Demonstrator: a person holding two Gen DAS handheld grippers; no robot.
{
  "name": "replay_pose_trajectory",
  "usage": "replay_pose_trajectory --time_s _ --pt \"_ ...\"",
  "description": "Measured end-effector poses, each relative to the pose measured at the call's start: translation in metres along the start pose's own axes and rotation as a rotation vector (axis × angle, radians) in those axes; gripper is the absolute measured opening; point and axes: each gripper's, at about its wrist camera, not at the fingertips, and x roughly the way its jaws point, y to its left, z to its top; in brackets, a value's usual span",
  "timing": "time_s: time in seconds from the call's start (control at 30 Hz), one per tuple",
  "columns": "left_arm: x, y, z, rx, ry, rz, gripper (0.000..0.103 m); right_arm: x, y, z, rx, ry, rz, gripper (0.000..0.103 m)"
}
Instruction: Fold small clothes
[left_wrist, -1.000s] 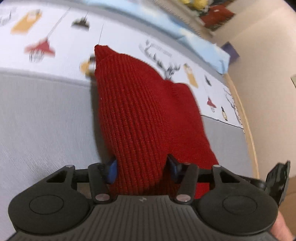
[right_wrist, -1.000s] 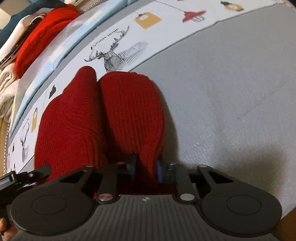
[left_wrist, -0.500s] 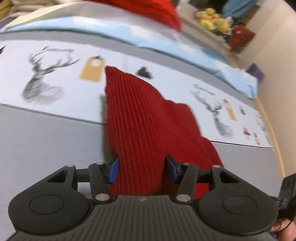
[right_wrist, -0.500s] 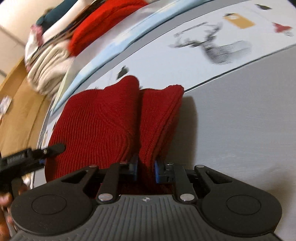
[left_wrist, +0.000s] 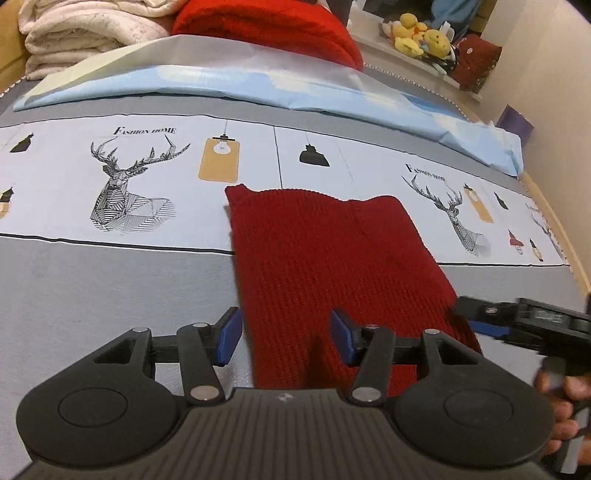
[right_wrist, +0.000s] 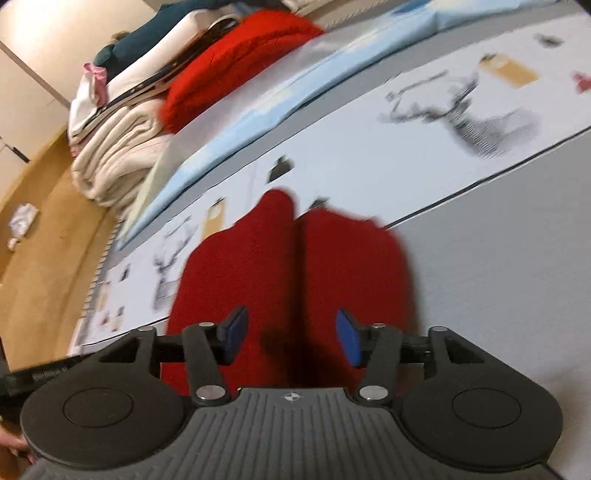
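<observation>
left gripper (left_wrist: 286, 336) jaws apart, released since 0.5 s ago | right gripper (right_wrist: 291, 338) likewise apart | dark red knit (left_wrist: 332, 266) flat at frame centre, far edge on printed band | open grey sheet (left_wrist: 110, 288) lower left | folded blankets (left_wrist: 85, 33) upper left
</observation>
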Motion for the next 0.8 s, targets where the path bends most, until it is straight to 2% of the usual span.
replay_pose_trajectory --time_s 0.13,0.23,0.3,0.47,0.57,0.67,0.7,0.73,0.8 --pt "-0.003 0.005 -0.003 0.019 0.003 0.014 0.058 0.03 0.005 -0.006 0.054 0.059 -0.025 0.062" --pt "-0.005 0.01 -0.004 0.018 0.003 0.023 0.058 0.035 0.017 -0.011 0.053 0.033 -0.024 0.061" --pt "-0.007 0.013 -0.003 0.007 -0.004 0.023 0.058 0.04 0.019 -0.012 0.055 0.028 -0.015 0.055" --pt "-0.006 0.011 0.002 -0.013 -0.019 0.013 0.058 0.041 0.012 -0.006 0.046 0.022 0.036 0.024" --pt "-0.007 0.002 0.003 -0.012 -0.033 -0.013 0.058 0.017 0.019 -0.003 -0.011 -0.064 0.097 0.02" --pt "-0.005 -0.009 0.005 0.009 -0.038 -0.039 0.058 -0.02 0.019 -0.005 -0.001 -0.15 0.15 0.02" --pt "-0.003 -0.014 0.005 0.019 -0.036 -0.043 0.058 -0.025 0.017 -0.005 -0.013 -0.146 0.114 0.02" --pt "-0.001 -0.019 0.004 0.029 -0.03 -0.046 0.058 -0.025 0.012 -0.006 -0.024 -0.115 0.038 0.02" --pt "0.006 -0.027 0.003 0.042 -0.01 -0.043 0.058 -0.012 -0.006 -0.01 0.017 -0.001 -0.107 0.02"
